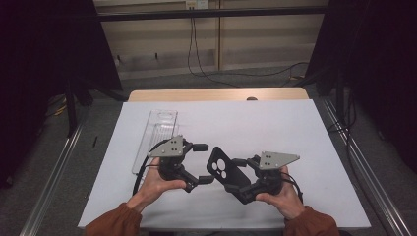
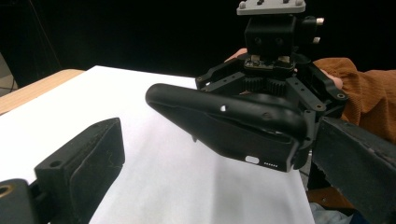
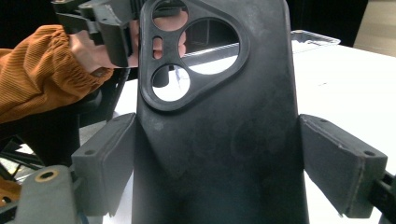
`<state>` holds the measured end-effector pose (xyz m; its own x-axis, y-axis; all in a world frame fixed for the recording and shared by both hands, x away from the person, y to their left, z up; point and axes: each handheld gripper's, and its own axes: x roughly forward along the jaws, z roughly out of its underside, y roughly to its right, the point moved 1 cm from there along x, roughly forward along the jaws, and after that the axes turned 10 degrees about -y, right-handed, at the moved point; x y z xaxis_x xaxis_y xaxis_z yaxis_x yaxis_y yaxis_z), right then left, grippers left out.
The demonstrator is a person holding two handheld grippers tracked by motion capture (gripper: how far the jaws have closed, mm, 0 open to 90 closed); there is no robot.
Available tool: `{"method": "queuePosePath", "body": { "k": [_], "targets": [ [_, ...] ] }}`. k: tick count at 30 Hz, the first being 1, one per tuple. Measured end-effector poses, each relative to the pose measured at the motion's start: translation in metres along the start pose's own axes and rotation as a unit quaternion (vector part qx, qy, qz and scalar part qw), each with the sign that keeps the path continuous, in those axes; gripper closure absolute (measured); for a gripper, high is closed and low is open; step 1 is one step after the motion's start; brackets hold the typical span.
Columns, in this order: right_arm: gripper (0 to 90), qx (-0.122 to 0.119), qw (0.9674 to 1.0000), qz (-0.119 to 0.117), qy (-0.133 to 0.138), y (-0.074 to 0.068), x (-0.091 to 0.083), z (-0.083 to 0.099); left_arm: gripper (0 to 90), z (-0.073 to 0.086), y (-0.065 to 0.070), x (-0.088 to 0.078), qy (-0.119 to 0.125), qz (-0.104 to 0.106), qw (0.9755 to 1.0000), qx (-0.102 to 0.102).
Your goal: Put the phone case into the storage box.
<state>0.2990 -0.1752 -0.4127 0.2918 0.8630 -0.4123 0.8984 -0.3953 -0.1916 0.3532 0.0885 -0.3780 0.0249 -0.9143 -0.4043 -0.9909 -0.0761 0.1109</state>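
Note:
A black phone case [image 1: 222, 169] with a camera cutout is held above the white sheet. My right gripper [image 1: 242, 178] is shut on it, with one pad on each long side. In the right gripper view the case [image 3: 261, 70] rises between the pads [image 3: 109, 158], cutout end farthest from me. My left gripper [image 1: 203, 163] stands open just left of the case, its jaws spread around the cutout end without touching. In the left gripper view the case [image 2: 224, 123] lies flat ahead between the wide jaws of my left gripper [image 2: 219, 140], and the right gripper [image 2: 273, 60] grips its far end.
A clear plastic tray [image 1: 157, 132] lies on the left of the white sheet [image 1: 275, 123], behind my left hand. The sheet covers a wooden table [image 1: 196, 94]. Dark curtains and metal rails flank the table; cables run on the floor beyond.

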Motion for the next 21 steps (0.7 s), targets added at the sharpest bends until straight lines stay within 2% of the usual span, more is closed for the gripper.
{"method": "queuePosePath", "body": {
  "k": [11, 21],
  "targets": [
    [14.7, 0.0, 0.9999, -0.015, -0.004, -0.001, 0.0027, 0.0004, 2.5, 0.0011, -0.0004, 0.0023, -0.007, 0.009, 0.9999, 0.004],
    [14.7, -0.002, 0.9994, -0.035, -0.009, -0.0025, 0.0039, 0.0005, 2.4, 0.0011, 0.0011, 0.0043, -0.007, 0.029, 0.9994, 0.014]
  ]
}}
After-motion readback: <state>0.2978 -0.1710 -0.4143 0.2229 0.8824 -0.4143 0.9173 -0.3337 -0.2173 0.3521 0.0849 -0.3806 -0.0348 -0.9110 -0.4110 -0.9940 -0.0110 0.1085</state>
